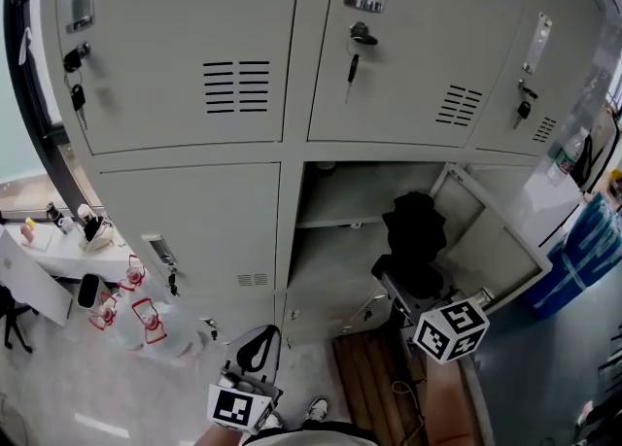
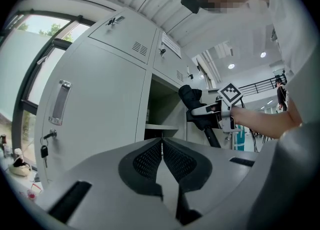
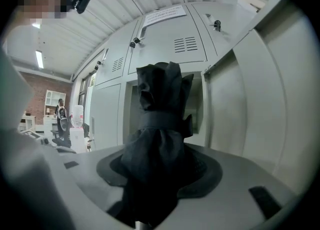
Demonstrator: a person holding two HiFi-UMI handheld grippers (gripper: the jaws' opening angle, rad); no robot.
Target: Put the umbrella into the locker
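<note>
Umbrella (image 3: 161,119) clamped in right claw (image 3: 160,163), lower end cut off | left claw (image 2: 162,149) together, empty

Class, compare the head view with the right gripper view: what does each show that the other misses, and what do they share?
Only the head view: the left gripper, keys hanging in the upper locker doors, and clear bottles beside the lockers. Only the right gripper view: a distant person near a brick wall. Both: the right gripper shut on the folded black umbrella, in front of the open locker.
</note>
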